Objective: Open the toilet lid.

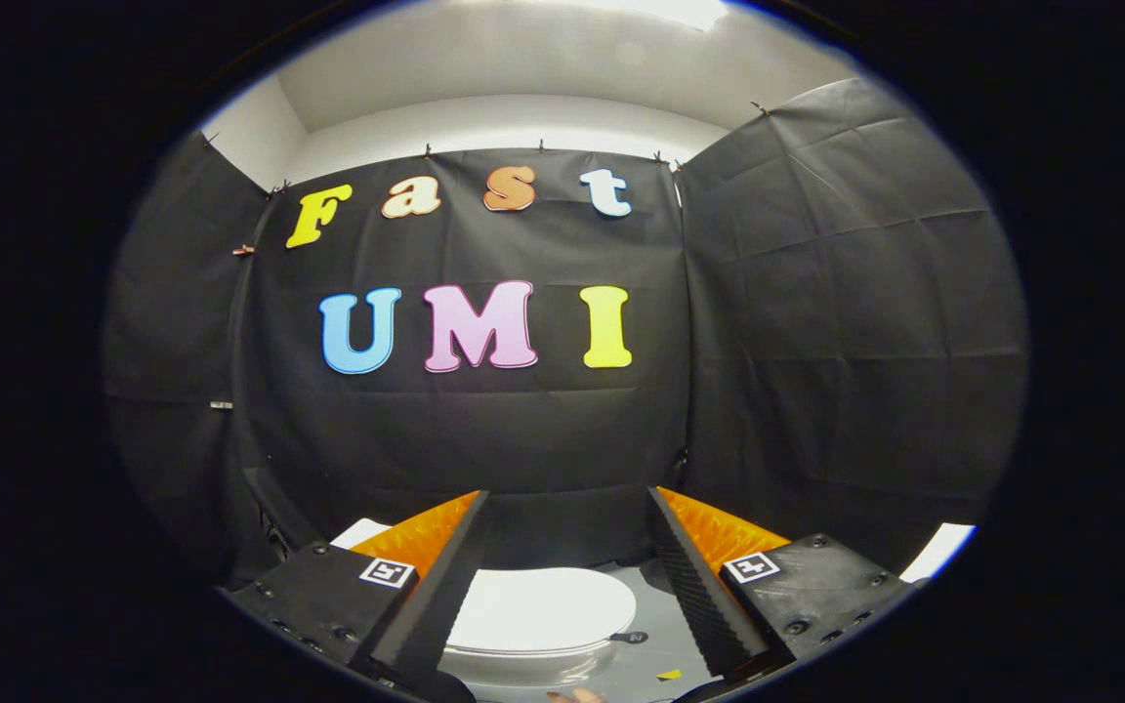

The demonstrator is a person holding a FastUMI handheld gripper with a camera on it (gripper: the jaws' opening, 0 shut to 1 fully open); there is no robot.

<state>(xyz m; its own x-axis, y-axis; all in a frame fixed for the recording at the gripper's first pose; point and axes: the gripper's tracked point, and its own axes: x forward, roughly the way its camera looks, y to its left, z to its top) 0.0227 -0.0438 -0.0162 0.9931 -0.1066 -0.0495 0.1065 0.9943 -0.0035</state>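
A white toilet [533, 664] stands on the floor below and ahead of me, its oval lid [543, 605] lying flat and closed on the bowl. My gripper [567, 503] hangs well above it, fingers spread wide apart with nothing between them. The lid shows in the gap between the two fingers, closer to the left finger [445, 576]. The right finger [689, 576] stands to the lid's right. The front of the bowl is cut off from sight.
Black cloth walls close the booth ahead [484, 430] and to the right [846, 322]. Grey floor [650, 659] lies right of the toilet, with a small dark tag [631, 638] and a yellow scrap [668, 674] on it. A fingertip [577, 695] shows below the bowl.
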